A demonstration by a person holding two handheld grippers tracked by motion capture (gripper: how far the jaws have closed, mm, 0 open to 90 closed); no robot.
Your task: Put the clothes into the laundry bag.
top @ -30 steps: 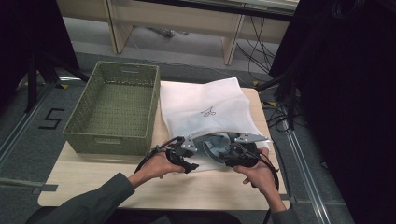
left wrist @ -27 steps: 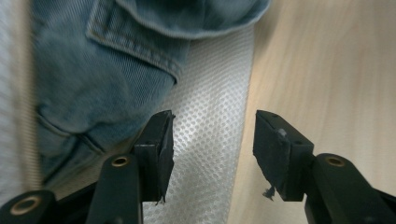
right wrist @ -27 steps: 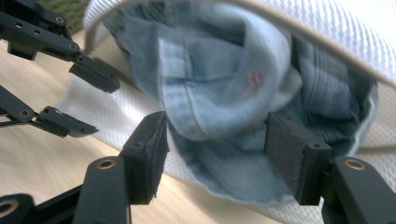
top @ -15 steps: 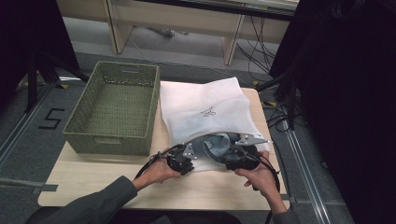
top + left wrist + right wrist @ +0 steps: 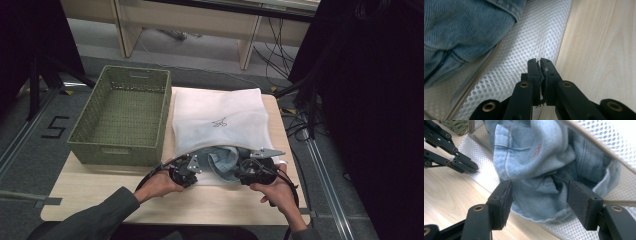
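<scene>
**Denim at the mouth of a mesh bag, one hand-held gripper on each side**

High view: a white mesh laundry bag [image 5: 220, 120] lies on the right half of the table [image 5: 100, 190], beside a green woven basket [image 5: 122, 116] on the left. Blue denim clothing [image 5: 224, 162] bulges from the bag's near opening. The left hand-held gripper [image 5: 186, 169] sits at the opening's left corner, the right hand-held gripper [image 5: 252, 169] at its right.

Left gripper view: the left hand-held gripper [image 5: 540, 65] has its jaws closed tight on the mesh bag's [image 5: 524, 57] edge, just where it meets the table [image 5: 599, 50]; denim [image 5: 461, 32] lies to the far left.

Right gripper view: the right hand-held gripper [image 5: 539, 198] stands wide, its pads either side of the denim [image 5: 536, 162] bundle; whether they press it I cannot tell.
</scene>
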